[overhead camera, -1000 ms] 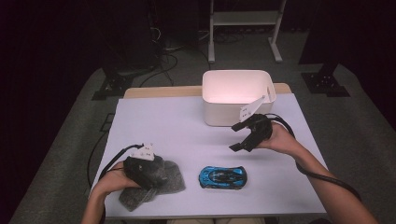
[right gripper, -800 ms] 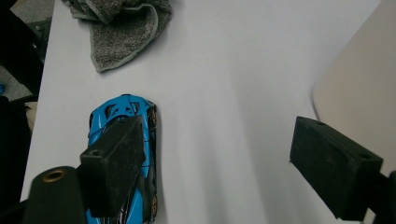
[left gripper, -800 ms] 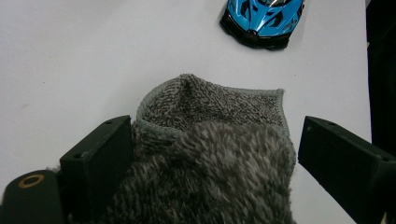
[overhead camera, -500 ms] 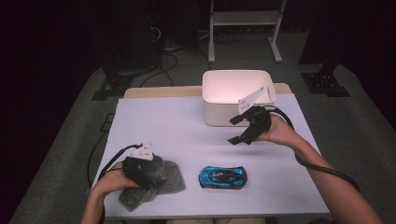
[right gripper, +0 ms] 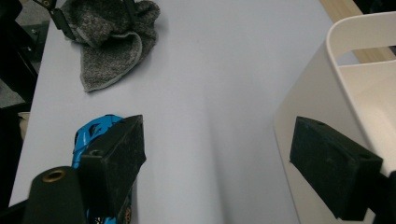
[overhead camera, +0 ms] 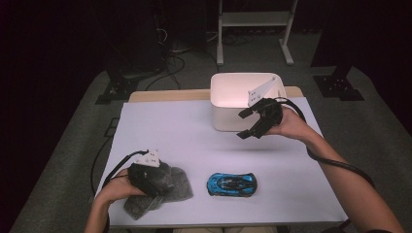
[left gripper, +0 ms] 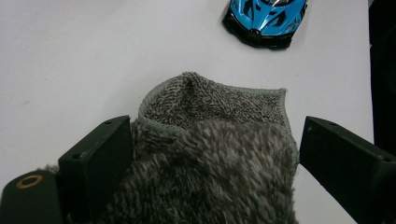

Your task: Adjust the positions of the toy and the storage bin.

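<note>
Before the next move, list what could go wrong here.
1. The left gripper has its fingers open around the bunched grey cloth; closing may pinch only a fold, so it sags or slips.
2. The blue toy car lies near the cloth and might roll if dragged fabric touches it.
3. The right gripper, open, hangs near the white bin and could bump it.

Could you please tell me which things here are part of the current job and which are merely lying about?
In the job:
- grey cloth, under the open left claw, jaws either side of it
- white bin, beside the open, empty right claw

Lying about:
- blue toy car, untouched on the white table
- metal stand and cables on the floor behind
</note>
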{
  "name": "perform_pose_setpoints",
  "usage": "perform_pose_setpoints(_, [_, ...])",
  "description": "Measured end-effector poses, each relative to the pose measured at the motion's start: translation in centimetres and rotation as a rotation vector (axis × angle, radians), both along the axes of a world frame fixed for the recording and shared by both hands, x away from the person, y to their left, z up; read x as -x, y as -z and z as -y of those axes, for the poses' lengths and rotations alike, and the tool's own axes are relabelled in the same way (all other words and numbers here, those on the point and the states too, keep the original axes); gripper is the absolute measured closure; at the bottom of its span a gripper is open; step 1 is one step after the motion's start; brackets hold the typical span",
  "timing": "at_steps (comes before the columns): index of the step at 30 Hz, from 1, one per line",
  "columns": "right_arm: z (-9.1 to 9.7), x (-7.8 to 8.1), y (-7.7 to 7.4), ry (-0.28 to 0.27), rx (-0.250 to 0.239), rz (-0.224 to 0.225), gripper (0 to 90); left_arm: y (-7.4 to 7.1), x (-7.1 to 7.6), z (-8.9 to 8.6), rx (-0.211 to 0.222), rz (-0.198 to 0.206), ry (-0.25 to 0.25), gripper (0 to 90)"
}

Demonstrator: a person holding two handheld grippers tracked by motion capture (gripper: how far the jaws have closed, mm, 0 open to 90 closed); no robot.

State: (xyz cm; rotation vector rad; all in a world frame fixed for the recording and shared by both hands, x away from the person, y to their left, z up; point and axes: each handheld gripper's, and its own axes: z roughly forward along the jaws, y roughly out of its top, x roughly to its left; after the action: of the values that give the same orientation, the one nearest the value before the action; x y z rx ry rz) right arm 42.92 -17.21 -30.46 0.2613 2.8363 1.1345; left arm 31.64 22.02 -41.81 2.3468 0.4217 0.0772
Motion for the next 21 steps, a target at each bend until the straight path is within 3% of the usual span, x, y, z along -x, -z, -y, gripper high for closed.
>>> perform_pose_setpoints(15, [0.2,-3.2,-1.5,0.04,0.044,0.046,17.6,0.1,0.0,0.1,0.005,-0.011,0.005,9.1])
perform_pose_setpoints(21, [0.1,-4.8,-1.0,0.06,0.067,0.028,20.3,0.2,0.0,0.0,0.001,-0.013,0.013,9.1])
